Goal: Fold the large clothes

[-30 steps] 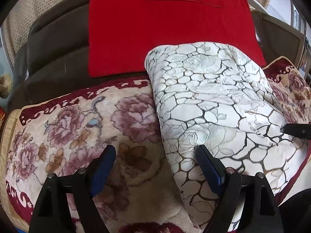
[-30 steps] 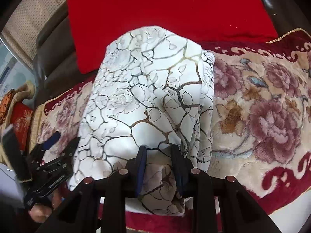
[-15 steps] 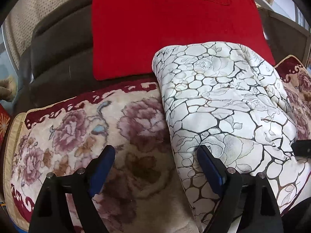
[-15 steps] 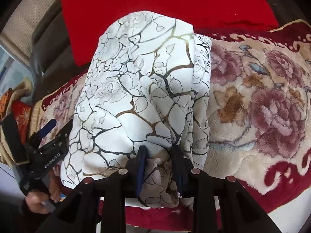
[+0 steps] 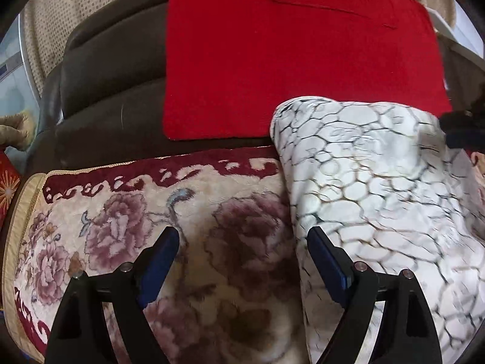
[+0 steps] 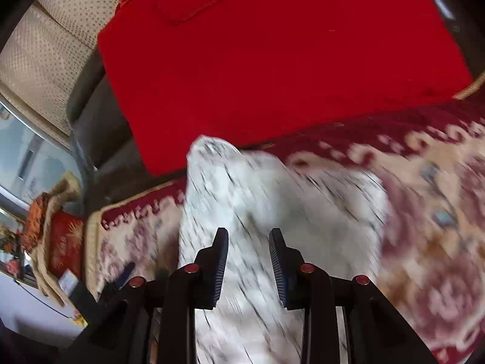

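The white folded garment with a dark and gold crackle pattern (image 5: 372,188) lies on the plush cream seat cover with mauve flowers and a maroon border (image 5: 145,227). In the left wrist view it sits ahead and to the right of the left gripper (image 5: 242,261), and its left edge runs just beside the right-hand finger. That gripper's jaws stand wide apart with nothing between the blue pads (image 5: 160,261); only the flowered cover shows in the gap.

In the right wrist view the picture is heavily smeared. The right gripper (image 6: 248,261) has its jaws at a narrow gap, and the garment (image 6: 272,188) fills the space ahead of and under them. Whether the ribbed pads (image 6: 222,261) pinch any cloth cannot be told through the blur.

Beyond both grippers a flat bright red rectangular cloth with a stitched seam (image 5: 288,51) hangs over the dark brown leather sofa back (image 5: 112,82), its lower edge close to the garment's far end. A beige dotted fabric (image 5: 75,9) shows further back, to the upper left. At the far right of the left wrist view a dark object (image 5: 460,127) overlaps the garment's upper right corner; it is too blurred to identify. Left of the right gripper, past the seat's edge, are an orange and tan bundle (image 6: 45,212) and a red cushion with a gold starburst (image 6: 65,239).
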`<state>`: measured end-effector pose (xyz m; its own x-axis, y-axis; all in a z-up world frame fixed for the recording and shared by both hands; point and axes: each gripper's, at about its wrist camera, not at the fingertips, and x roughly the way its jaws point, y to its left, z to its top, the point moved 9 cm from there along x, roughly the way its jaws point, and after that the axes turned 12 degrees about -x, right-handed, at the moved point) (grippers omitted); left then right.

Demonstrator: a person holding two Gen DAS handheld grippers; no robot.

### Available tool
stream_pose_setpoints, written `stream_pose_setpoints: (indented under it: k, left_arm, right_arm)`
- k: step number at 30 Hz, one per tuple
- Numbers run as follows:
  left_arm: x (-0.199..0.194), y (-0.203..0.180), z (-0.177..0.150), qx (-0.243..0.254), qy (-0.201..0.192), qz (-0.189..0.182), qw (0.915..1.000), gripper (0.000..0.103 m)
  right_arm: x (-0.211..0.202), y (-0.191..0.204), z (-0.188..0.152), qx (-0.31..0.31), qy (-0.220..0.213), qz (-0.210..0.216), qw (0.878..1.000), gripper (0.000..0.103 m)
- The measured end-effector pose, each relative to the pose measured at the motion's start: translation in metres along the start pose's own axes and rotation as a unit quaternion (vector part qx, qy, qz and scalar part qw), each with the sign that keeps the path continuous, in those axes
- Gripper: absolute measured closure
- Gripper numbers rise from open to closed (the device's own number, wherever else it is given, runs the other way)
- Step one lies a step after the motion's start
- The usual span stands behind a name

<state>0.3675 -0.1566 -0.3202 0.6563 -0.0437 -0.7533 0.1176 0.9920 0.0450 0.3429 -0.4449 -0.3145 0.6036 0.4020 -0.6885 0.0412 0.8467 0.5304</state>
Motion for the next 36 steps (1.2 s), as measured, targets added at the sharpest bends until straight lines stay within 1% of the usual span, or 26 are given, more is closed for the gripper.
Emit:
stream_pose_setpoints:
  k: [2, 3, 5, 7, 9, 12, 14, 17, 19, 21, 22, 23, 24, 25, 26, 28, 30, 32, 36]
  left_arm:
    - [0.012, -0.001, -0.001, 0.004, 0.012, 0.005, 0.9999, 0.016]
    - [0.016, -0.002, -0.003, 0.007, 0.015, 0.009, 0.9998, 0.016]
    - [0.024, -0.004, -0.006, 0.008, 0.022, 0.006, 0.9997, 0.016]
    - [0.028, -0.004, -0.006, 0.001, 0.025, 0.004, 0.9997, 0.016]
    - [0.029, -0.003, -0.005, -0.004, 0.027, 0.004, 0.9996, 0.016]
    - [0.029, -0.003, -0.005, -0.007, 0.024, 0.007, 0.9997, 0.016]
    - [0.026, -0.003, -0.005, -0.003, 0.019, 0.012, 0.9997, 0.016]
    - [0.017, -0.003, -0.006, 0.003, 0.015, 0.006, 0.9999, 0.016]
    - [0.011, -0.003, -0.006, 0.006, 0.011, 0.004, 0.9999, 0.016]
    - [0.004, -0.001, -0.006, 0.01, 0.004, 0.002, 0.9999, 0.016]
    - [0.0, -0.001, -0.006, 0.012, 0.001, 0.001, 0.9999, 0.016]
    - [-0.002, -0.001, -0.005, 0.012, -0.003, -0.001, 0.9999, 0.016]
    - [-0.006, -0.001, -0.005, 0.015, -0.007, -0.004, 0.9999, 0.016]
    - [-0.01, -0.001, -0.007, 0.017, -0.009, -0.006, 0.9998, 0.016]
    - [-0.014, -0.002, -0.008, 0.018, -0.011, -0.009, 0.9997, 0.016]
    - [-0.02, -0.004, -0.011, 0.024, -0.014, -0.014, 0.9995, 0.016]
    - [-0.026, -0.004, -0.013, 0.031, -0.018, -0.016, 0.9992, 0.016]
    - [-0.03, -0.005, -0.015, 0.036, -0.021, -0.02, 0.9989, 0.016]
    - [-0.039, -0.005, -0.015, 0.038, -0.025, -0.028, 0.9986, 0.016]
  right_arm:
    - [0.029, -0.011, 0.012, 0.008, 0.005, -0.024, 1.0, 0.07]
    - [0.044, -0.02, 0.012, 0.012, 0.016, -0.036, 0.999, 0.07]
    - [0.069, -0.039, 0.004, 0.034, 0.042, -0.032, 0.998, 0.069]
    - [0.069, -0.043, 0.003, 0.041, 0.031, -0.02, 0.998, 0.069]
    - [0.058, -0.038, 0.001, 0.032, 0.018, -0.011, 0.999, 0.069]
    - [0.039, -0.036, -0.007, 0.028, 0.011, -0.013, 0.999, 0.069]
    - [0.017, -0.028, -0.018, 0.017, -0.002, -0.007, 1.0, 0.069]
    - [-0.011, -0.02, -0.038, -0.002, -0.013, -0.003, 1.0, 0.069]
    - [-0.028, -0.013, -0.054, -0.014, -0.016, 0.002, 1.0, 0.069]
    - [-0.046, -0.005, -0.075, -0.029, -0.022, 0.003, 0.999, 0.067]
    - [-0.048, -0.003, -0.081, -0.031, -0.025, 0.006, 0.999, 0.058]
    - [-0.052, 0.001, -0.093, -0.033, -0.028, 0.009, 0.999, 0.038]
    - [-0.049, 0.004, -0.102, -0.037, -0.028, 0.004, 0.999, 0.032]
    - [-0.047, 0.003, -0.109, -0.043, -0.026, -0.005, 0.999, 0.031]
    - [-0.038, -0.001, -0.12, -0.053, -0.015, -0.025, 0.998, 0.032]
    - [-0.022, -0.01, -0.134, -0.052, 0.002, -0.039, 0.998, 0.033]
    - [-0.021, -0.014, -0.137, -0.043, -0.008, -0.036, 0.998, 0.033]
    - [-0.029, -0.012, -0.137, -0.035, -0.019, -0.033, 0.999, 0.033]
    - [-0.055, -0.003, -0.132, -0.032, -0.051, -0.026, 0.998, 0.033]
